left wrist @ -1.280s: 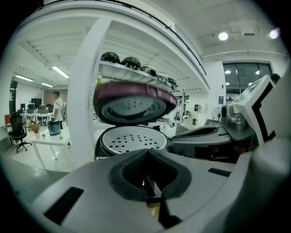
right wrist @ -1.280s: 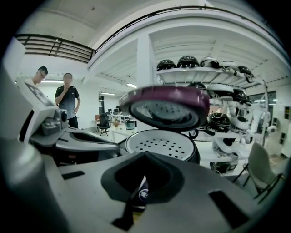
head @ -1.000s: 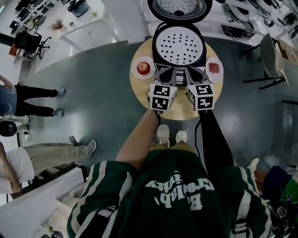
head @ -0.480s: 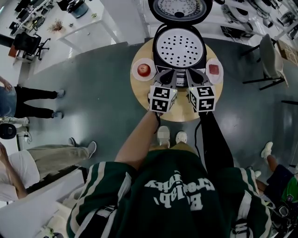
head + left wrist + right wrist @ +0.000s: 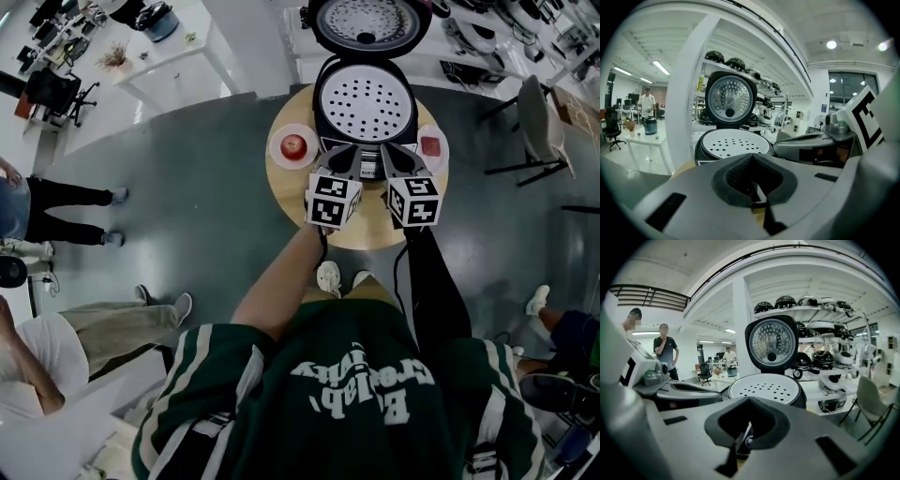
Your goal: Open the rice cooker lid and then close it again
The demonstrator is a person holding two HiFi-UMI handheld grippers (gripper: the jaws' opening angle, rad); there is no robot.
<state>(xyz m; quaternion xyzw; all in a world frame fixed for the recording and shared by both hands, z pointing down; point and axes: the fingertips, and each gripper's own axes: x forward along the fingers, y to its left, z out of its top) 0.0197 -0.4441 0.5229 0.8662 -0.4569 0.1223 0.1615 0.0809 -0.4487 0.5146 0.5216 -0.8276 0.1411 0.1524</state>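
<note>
**Lid up, both tools idle in front of the cooker**

The rice cooker (image 5: 320, 94) sits at the far side of a round wooden surface (image 5: 356, 232). Its lid (image 5: 369, 19) stands upright behind the body on the rear hinge, and a white perforated insert (image 5: 364, 98) covers the pot opening. So the opening half looks done and closing remains.

The left tool (image 5: 348, 152) and the right tool (image 5: 393, 152) hover side by side just in front of the cooker. Each has its jaws pressed together with nothing between them.

A plate with an apple (image 5: 293, 146) lies to the cooker's left, and a plate with something red (image 5: 430, 145) lies to its right (neither belongs to the task).

The lid is probably stiff, glossy plastic with a sprung hinge — slippery to pinch. A push on its free top edge, farthest from the hinge, should serve better than a grip. The cooker may slide backward on the surface, so the other tool could steady its front.
</note>
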